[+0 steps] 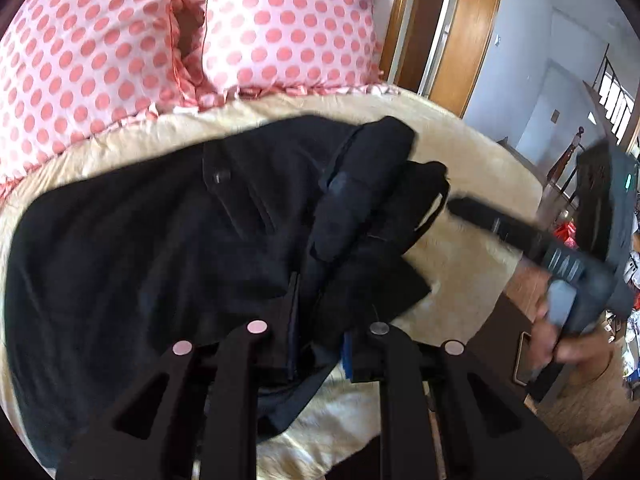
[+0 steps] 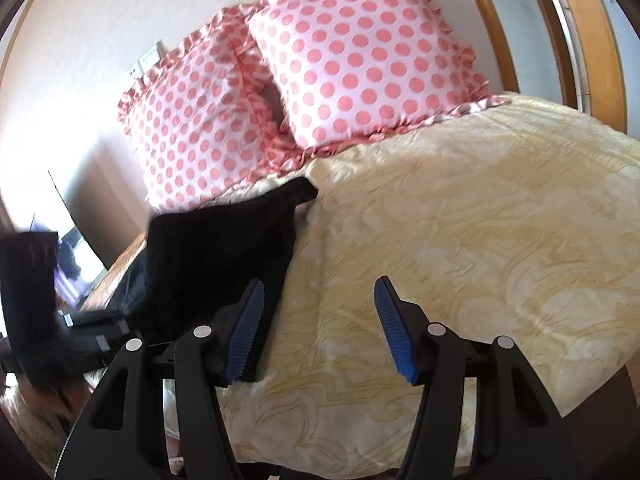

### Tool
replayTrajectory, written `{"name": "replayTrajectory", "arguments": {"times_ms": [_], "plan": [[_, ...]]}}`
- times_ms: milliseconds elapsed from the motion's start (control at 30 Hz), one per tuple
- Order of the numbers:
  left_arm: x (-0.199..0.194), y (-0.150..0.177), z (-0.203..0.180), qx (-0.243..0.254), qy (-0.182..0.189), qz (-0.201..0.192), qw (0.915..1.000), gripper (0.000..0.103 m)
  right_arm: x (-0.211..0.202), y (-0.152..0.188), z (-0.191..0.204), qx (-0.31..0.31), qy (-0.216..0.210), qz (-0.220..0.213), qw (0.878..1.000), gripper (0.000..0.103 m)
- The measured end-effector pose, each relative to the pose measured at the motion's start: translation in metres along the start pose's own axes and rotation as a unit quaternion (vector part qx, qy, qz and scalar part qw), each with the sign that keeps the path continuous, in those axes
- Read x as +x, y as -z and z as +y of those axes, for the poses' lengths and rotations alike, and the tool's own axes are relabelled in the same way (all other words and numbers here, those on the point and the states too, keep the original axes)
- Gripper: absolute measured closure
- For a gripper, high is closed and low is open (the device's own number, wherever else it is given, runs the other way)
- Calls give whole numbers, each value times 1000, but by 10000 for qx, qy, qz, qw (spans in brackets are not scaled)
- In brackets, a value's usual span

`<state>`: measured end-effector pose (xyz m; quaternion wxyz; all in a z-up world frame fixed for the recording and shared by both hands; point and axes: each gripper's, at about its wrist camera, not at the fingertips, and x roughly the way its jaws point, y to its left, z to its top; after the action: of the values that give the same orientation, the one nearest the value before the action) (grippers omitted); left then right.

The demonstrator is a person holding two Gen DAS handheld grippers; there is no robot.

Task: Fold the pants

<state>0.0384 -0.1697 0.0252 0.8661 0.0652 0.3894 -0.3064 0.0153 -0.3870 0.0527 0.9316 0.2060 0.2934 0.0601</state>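
Nearest, the left gripper (image 1: 320, 344) has its jaws drawn in on a fold of the black pants (image 1: 160, 248), dark cloth bunched between them close to the bed's near edge. The pants spread across the cream bedspread (image 1: 472, 160) toward the pillows, heaped and rumpled on the right side. The right gripper (image 2: 320, 324) hangs over bare bedspread (image 2: 460, 240) with its blue pads (image 2: 394, 328) spread wide and holding nothing, just beside the edge of the pants (image 2: 216, 256). At the head of the bed two pink dotted pillows (image 2: 360, 60) lean against the wall. In the left wrist view the right gripper (image 1: 476, 210) shows blurred at the bed's right edge.
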Motion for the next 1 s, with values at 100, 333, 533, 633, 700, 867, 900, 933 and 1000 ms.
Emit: {"name": "replayTrajectory", "arguments": {"times_ms": [100, 333, 533, 633, 700, 867, 900, 933, 1000], "plan": [[-8, 5, 4, -159, 186, -43, 9997, 72, -7, -6, 1, -59, 64, -132, 9999, 44], [-70, 9, 34, -298, 5, -766, 9966, 6, -25, -29, 34, -459, -381, -767, 9953, 44], [-70, 5, 87, -884, -1046, -816, 9872, 3, 22, -20, 103, -1429, -915, -155, 9854, 43], [-58, 9, 108, -1165, -1232, -672, 9832, 3, 45, -16, 116, -1449, -940, 158, 9848, 42], [-50, 15, 116, -1274, -1358, -491, 9813, 3, 57, -12, 121, -1511, -718, 350, 9853, 38], [-38, 41, 120, -1131, -1449, -177, 9828, 5, 81, 20, 129, -1916, -164, 1136, 9747, 37], [-38, 44, 116, -1015, -1506, -176, 9832, 5, 77, 28, 134, -2114, -58, 1120, 9709, 37], [-39, 47, 115, -971, -1518, -219, 9834, 5, 74, 28, 134, -2080, -53, 1157, 9712, 37], [-42, 50, 118, -1005, -1445, -314, 9839, 5, 72, 26, 131, -1964, -167, 1233, 9726, 37]]}}
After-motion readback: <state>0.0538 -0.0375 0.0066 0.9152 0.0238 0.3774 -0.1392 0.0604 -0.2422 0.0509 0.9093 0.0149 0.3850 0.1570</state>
